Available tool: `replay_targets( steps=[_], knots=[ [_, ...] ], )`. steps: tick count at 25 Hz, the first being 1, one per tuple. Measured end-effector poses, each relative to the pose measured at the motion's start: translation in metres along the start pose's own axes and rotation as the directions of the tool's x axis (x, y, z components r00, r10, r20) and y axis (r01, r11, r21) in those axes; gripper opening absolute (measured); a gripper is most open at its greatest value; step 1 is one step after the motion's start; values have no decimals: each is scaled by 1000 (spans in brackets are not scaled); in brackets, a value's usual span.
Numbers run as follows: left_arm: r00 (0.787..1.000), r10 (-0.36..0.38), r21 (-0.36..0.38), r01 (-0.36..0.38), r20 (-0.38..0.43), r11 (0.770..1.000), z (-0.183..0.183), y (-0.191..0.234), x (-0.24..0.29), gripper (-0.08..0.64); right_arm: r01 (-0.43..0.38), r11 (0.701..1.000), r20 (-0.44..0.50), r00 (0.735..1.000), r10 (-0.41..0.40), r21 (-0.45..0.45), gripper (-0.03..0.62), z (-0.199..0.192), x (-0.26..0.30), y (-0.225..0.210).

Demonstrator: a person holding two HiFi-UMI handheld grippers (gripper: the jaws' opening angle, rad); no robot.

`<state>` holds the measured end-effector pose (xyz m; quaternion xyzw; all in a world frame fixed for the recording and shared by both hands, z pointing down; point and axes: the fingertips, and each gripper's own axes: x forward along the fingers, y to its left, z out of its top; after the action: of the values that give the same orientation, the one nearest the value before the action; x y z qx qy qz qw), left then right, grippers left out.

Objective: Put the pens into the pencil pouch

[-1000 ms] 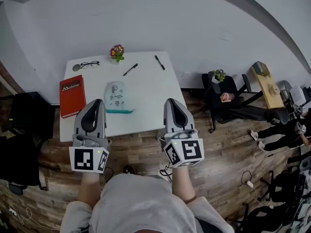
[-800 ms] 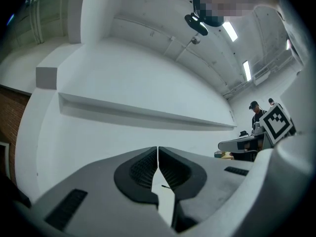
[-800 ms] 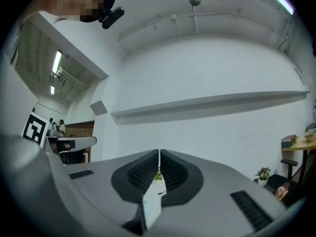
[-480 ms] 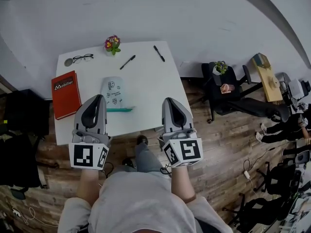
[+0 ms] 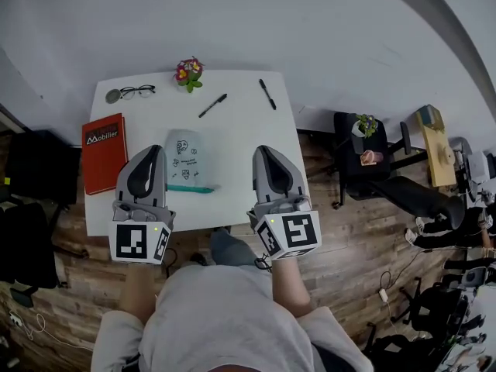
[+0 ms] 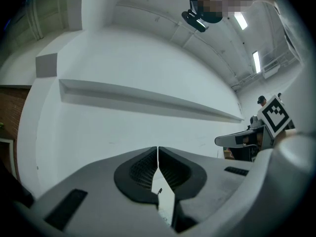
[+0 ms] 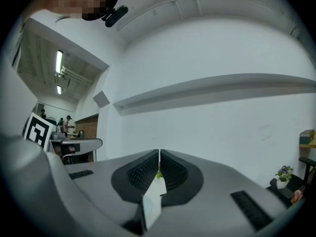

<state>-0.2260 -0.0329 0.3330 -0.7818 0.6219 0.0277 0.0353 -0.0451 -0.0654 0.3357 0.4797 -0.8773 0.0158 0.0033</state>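
White tabletop [image 5: 240, 130], left gripper [image 5: 152, 152] and right gripper [image 5: 263, 152] over its near edge, both closed and empty, pencil pouch [image 5: 184, 157] between them toward the near edge, black pen [image 5: 212, 105] beyond it, second black pen [image 5: 266, 94] near far right corner

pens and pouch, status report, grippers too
Left gripper and right gripper both shut, empty, at the table's near edge. Left pen and right pen loose at far side, pouch lying mid-table. Flowers beside left pen.

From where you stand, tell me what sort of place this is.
Probably an office or shared workroom: a white table holds a red book and eyeglasses, and a black office chair stands beside it on a wood-plank floor.
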Motion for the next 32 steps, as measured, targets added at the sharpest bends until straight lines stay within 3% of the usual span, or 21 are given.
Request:
replay_targets(
  steps=[8, 15, 19, 23, 32],
  knots=[
    [991, 85, -12, -87, -105, 996, -42, 18, 11, 29, -163, 986, -139, 977, 160, -17, 31, -52, 48, 13],
    [971, 168, -16, -173, -168, 985, -62, 30, -3, 29, -348, 935, -326, 893, 309, -68, 31, -127, 54, 47],
    [962, 200, -17, -207, -185, 978, -67, 36, -9, 29, -506, 856, -412, 805, 426, -104, 32, -167, 44, 74],
    [954, 225, -14, -233, -199, 972, -71, 38, -14, 29, -629, 763, -501, 714, 489, -152, 32, -204, 33, 92],
    [934, 282, -11, -291, -221, 957, -78, 45, -26, 29, -783, 595, -673, 541, 504, -184, 44, -267, 20, 109]
  ],
)
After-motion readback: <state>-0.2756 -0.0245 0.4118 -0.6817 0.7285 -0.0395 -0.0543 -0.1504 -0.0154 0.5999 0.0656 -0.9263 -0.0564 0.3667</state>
